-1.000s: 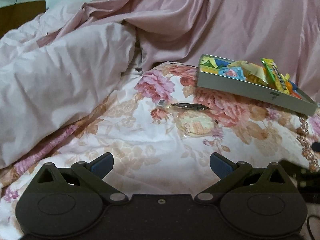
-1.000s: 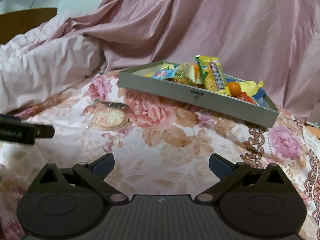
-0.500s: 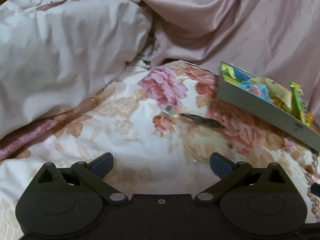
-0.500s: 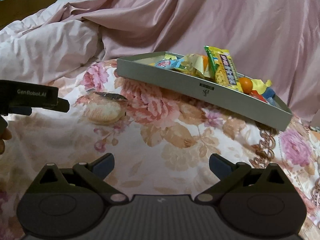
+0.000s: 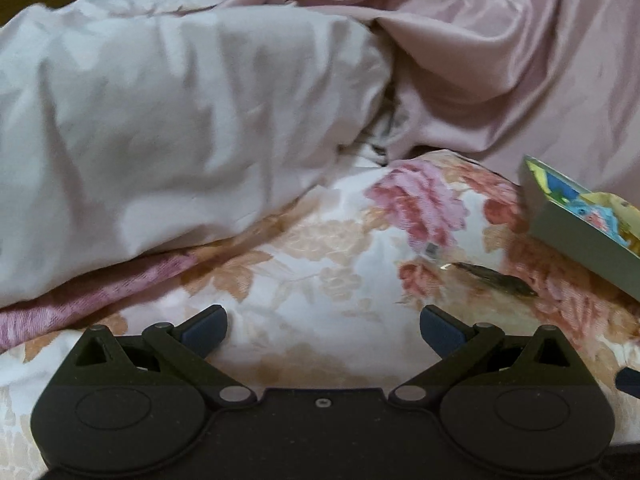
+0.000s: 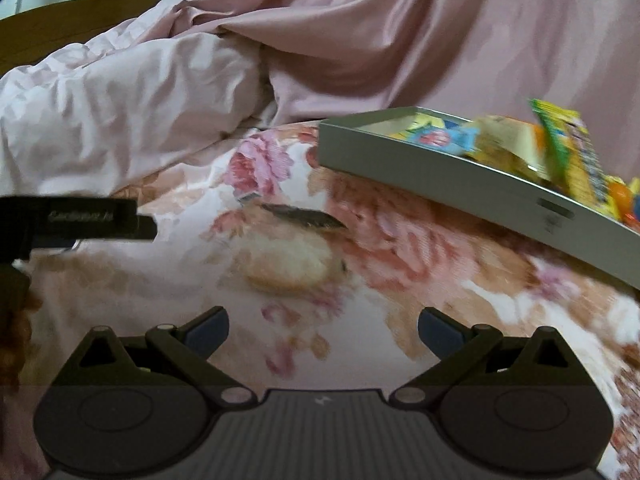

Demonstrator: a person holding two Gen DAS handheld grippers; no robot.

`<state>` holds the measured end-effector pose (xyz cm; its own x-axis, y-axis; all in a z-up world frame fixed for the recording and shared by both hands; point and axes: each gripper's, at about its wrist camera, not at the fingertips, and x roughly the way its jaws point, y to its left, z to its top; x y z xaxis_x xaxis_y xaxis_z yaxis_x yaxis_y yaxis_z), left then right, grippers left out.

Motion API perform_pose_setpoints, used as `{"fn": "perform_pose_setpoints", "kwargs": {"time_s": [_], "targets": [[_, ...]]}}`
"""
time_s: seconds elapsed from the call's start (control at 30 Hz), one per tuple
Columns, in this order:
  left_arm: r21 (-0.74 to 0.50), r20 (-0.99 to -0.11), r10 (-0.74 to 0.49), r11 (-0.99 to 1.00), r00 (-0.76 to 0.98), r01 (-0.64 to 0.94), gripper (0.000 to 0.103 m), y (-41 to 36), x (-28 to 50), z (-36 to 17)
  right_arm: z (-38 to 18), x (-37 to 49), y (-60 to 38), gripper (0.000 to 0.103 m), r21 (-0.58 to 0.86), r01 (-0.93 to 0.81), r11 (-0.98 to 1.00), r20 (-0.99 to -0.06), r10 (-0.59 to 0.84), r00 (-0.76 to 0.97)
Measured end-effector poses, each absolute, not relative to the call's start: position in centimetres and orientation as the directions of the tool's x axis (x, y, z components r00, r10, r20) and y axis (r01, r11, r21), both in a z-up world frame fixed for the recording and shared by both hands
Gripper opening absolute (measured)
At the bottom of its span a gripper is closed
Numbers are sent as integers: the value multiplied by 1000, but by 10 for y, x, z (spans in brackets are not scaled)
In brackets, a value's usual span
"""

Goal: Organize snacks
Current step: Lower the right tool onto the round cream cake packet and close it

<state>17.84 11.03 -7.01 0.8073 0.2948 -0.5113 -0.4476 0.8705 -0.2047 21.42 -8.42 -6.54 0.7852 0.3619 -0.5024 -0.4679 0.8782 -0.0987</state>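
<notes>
A clear-wrapped round pastry (image 6: 288,260) with a dark sealed end lies on the floral bedsheet, just ahead of my right gripper (image 6: 323,330), which stands open and empty. In the left wrist view only the packet's dark end (image 5: 494,280) shows, to the right of my left gripper (image 5: 323,330), also open and empty. A grey tray (image 6: 440,178) holding several colourful snack packets sits right of the pastry; its corner (image 5: 576,236) shows at the left view's right edge. The left gripper's body (image 6: 80,220) reaches in from the left in the right wrist view.
A bunched pale pink duvet (image 5: 160,140) lies to the left, and a darker pink sheet (image 6: 400,40) rises behind the tray. A wooden headboard (image 6: 60,12) shows at the far left. The floral sheet (image 5: 320,264) lies flat between the grippers and the duvet.
Both grippers have moved forward and lower toward the pastry, and it now looms larger in the right view. The left view has swung left, so the tray slid to its right edge.
</notes>
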Motion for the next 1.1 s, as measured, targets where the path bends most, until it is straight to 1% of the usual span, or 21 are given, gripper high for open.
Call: {"fn": "perform_pose_setpoints", "kwargs": {"time_s": [0.1,0.2,0.33,0.43,0.57,0.6,0.63,0.67,0.7,0.73,0.8,0.97,1.1], "targets": [[-227,-505,295,861,811,-455,102,116,176,-69,-63,232,-67,103,-77,-460,885,-495,367,788],[-232,-491,307,856,815,-462,102,120,174,-67,-60,253,-52,103,-48,-457,888,-509,372,776],[-256,-491,310,842,814,-475,102,126,174,-68,-65,281,-31,103,-32,-422,906,-569,331,753],[-272,-497,307,833,811,-482,102,130,175,-69,-76,297,-22,103,-36,-368,929,-629,265,731],[-277,-499,301,833,812,-479,102,130,176,-70,-81,291,-22,102,-69,-387,919,-605,270,749],[-278,-499,299,834,813,-477,102,129,176,-70,-81,290,-25,100,-67,-394,917,-601,279,749],[-280,-500,295,835,814,-474,102,128,177,-70,-81,287,-29,94,-67,-407,911,-596,291,749],[-284,-498,290,836,818,-469,102,128,177,-70,-79,283,-32,90,-77,-419,905,-592,296,749],[-286,-496,284,839,821,-463,102,126,178,-69,-78,282,-35,84,-88,-435,896,-591,305,747],[-285,-494,277,844,824,-455,102,125,178,-69,-77,279,-40,80,-93,-452,887,-592,316,742],[-277,-492,267,854,829,-440,102,121,180,-69,-74,273,-53,76,-93,-480,872,-599,336,727],[-267,-480,227,882,848,-388,102,109,182,-67,-67,250,-93,75,-159,-536,829,-617,340,710],[-246,-471,175,915,865,-319,102,92,187,-66,-62,226,-127,75,-198,-573,795,-650,331,684]]}}
